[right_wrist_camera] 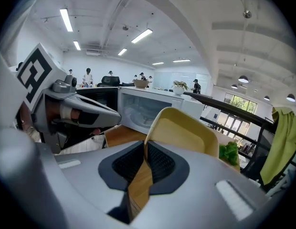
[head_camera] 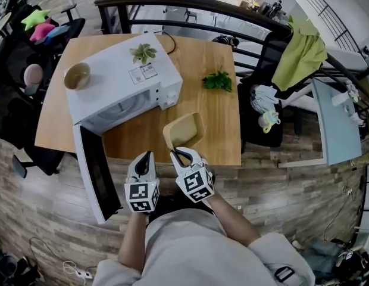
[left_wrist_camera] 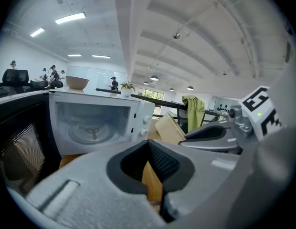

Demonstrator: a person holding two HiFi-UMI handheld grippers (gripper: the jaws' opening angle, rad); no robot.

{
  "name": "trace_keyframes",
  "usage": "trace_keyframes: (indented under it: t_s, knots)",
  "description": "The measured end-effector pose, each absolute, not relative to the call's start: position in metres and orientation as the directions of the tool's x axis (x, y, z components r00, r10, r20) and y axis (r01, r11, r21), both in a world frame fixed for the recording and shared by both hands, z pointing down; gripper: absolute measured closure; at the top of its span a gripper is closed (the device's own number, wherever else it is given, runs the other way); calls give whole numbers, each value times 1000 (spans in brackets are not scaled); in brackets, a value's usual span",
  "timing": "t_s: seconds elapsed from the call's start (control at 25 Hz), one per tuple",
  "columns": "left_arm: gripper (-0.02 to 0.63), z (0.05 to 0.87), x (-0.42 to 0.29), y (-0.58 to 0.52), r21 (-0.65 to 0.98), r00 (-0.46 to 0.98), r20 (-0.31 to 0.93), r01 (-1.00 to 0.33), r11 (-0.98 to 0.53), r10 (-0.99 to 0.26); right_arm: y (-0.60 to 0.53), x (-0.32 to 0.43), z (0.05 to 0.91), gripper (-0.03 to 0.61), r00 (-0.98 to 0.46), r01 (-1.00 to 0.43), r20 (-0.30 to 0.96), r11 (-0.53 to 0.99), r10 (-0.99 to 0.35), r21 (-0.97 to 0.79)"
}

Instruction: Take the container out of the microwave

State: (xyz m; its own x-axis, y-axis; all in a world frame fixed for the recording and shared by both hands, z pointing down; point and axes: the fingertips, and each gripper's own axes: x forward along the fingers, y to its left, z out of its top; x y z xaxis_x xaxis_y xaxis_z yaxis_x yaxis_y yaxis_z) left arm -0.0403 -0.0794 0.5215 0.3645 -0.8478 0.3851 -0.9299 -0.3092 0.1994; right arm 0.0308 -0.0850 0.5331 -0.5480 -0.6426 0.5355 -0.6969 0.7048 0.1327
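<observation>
A white microwave [head_camera: 122, 82] stands on the wooden table [head_camera: 220, 115] with its door [head_camera: 96, 173] swung open toward me. Its cavity [left_wrist_camera: 93, 123] shows only the glass turntable. The tan rectangular container [head_camera: 184, 130] is outside the microwave, over the table's front edge. My right gripper [head_camera: 180, 155] is shut on its near rim, which sits between the pads in the right gripper view, where the container [right_wrist_camera: 186, 132] stands tilted up ahead of the right gripper [right_wrist_camera: 144, 159]. My left gripper [head_camera: 145, 158] hovers just left of it, shut and holding nothing; the left gripper [left_wrist_camera: 148, 159] faces the microwave, with the container [left_wrist_camera: 168, 128] at its right.
A tan bowl [head_camera: 77, 75] and a small potted plant [head_camera: 143, 53] sit on top of the microwave. A green leafy bunch [head_camera: 218, 80] lies on the table's right side. A dark railing [head_camera: 190, 5] runs behind, with a green cloth [head_camera: 300, 52] draped at right.
</observation>
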Motion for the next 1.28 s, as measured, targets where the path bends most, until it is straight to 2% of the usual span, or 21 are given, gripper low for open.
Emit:
trace_keyframes:
  t_s: [0.76,1.28]
  knots:
    - [611,481,-6,-101,173,400,332,-916,-361,-855,-96,59,485,540,-557,-750,423,651,-715,113]
    - [611,419,-23,-107,138,362,198,-930,-340,-911,-107,59,417,540,-595,-763,242,633,-767,130]
